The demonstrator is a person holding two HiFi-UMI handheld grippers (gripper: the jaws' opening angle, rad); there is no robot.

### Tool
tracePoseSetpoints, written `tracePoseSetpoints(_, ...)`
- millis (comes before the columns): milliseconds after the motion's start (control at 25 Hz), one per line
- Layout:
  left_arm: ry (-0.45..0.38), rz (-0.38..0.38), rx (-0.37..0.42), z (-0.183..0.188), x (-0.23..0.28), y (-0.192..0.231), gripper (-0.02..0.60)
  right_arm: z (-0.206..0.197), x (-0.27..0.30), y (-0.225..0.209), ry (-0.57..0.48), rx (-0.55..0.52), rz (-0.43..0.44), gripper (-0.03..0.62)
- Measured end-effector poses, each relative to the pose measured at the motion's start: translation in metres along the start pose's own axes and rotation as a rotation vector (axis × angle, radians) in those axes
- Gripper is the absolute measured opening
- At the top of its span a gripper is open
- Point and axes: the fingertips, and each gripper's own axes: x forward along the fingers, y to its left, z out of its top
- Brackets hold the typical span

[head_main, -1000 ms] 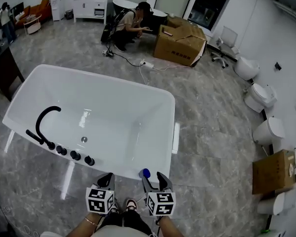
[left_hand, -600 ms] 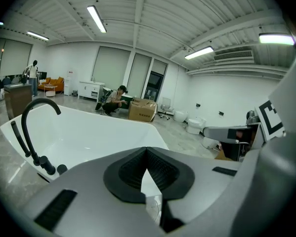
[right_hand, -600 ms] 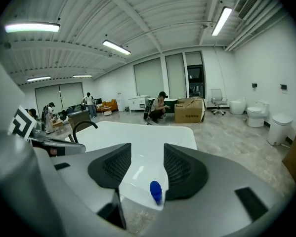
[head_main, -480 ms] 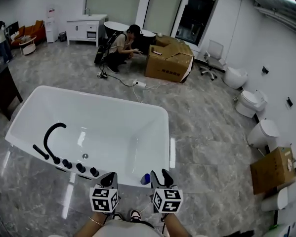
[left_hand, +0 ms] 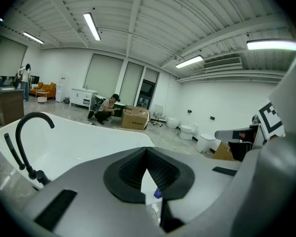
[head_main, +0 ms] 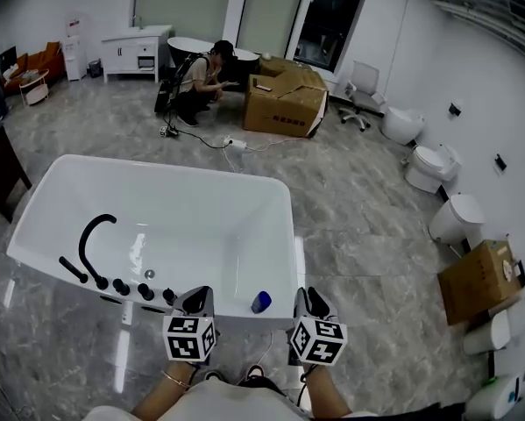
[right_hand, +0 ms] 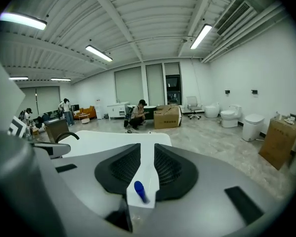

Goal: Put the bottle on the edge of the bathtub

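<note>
The bottle [head_main: 260,302], small with a blue top, stands on the near rim of the white bathtub [head_main: 157,167]. It shows again low in the right gripper view, bottle [right_hand: 140,191], and as a blue speck in the left gripper view, bottle [left_hand: 157,193]. My right gripper [head_main: 308,299] hangs to its right, apart from it. Its jaws have just been closing, with a narrow gap and nothing between them, right gripper [right_hand: 148,150]. My left gripper [head_main: 195,298] is to the bottle's left, shut and empty, left gripper [left_hand: 147,152].
A black faucet [head_main: 91,244] and knobs [head_main: 131,286] sit on the tub's left end. Beyond the tub a person [head_main: 196,77] crouches by a cardboard box [head_main: 284,103], with a cable [head_main: 231,143] on the floor. Toilets [head_main: 455,222] and another box [head_main: 481,279] line the right wall.
The right gripper's jaws stood around the bottle a second ago; now they are off it, up and to its right. Both grippers have risen. The bottle stays on the rim.
</note>
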Motion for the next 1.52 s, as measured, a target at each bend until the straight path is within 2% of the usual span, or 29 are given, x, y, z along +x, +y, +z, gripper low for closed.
tracePoseSetpoints(80, 0.004, -0.006, 0.002, 0.000, 0.000, -0.003, 0.011, -0.005, -0.004, -0.008, 0.023, -0.001, -0.034, 0.055)
tracePoseSetpoints(160, 0.001, -0.012, 0.009, 0.001, 0.000, -0.007, 0.011, -0.007, -0.009, -0.013, 0.026, 0.005, -0.041, 0.037)
tracePoseSetpoints(360, -0.016, -0.008, 0.014, 0.008, 0.001, -0.013, 0.011, -0.014, -0.015, -0.018, 0.036, 0.018, -0.020, 0.034)
tracePoseSetpoints(680, -0.009, 0.022, 0.034, 0.014, 0.003, -0.018, 0.011, -0.022, -0.011, -0.038, 0.061, 0.054, -0.032, 0.028)
tracePoseSetpoints(880, -0.028, 0.044, 0.030, 0.019, 0.003, -0.028, 0.011, -0.010, -0.006, -0.046, 0.025, 0.071, 0.004, 0.028)
tracePoseSetpoints(1040, -0.015, 0.060, 0.015, 0.015, 0.003, -0.026, 0.011, -0.006, -0.001, -0.032, 0.015, 0.081, 0.058, 0.028)
tracePoseSetpoints(1160, -0.007, 0.053, 0.009, 0.013, 0.004, -0.030, 0.011, -0.006, -0.002, -0.026, 0.019, 0.067, 0.093, 0.028)
tracePoseSetpoints(1360, -0.020, 0.052, -0.007, 0.017, 0.001, -0.036, 0.011, -0.010, -0.007, -0.030, 0.031, 0.014, 0.074, 0.026)
tracePoseSetpoints(1520, -0.017, 0.063, -0.011, 0.015, 0.003, -0.036, 0.011, -0.010, -0.005, -0.034, 0.035, 0.016, 0.071, 0.026)
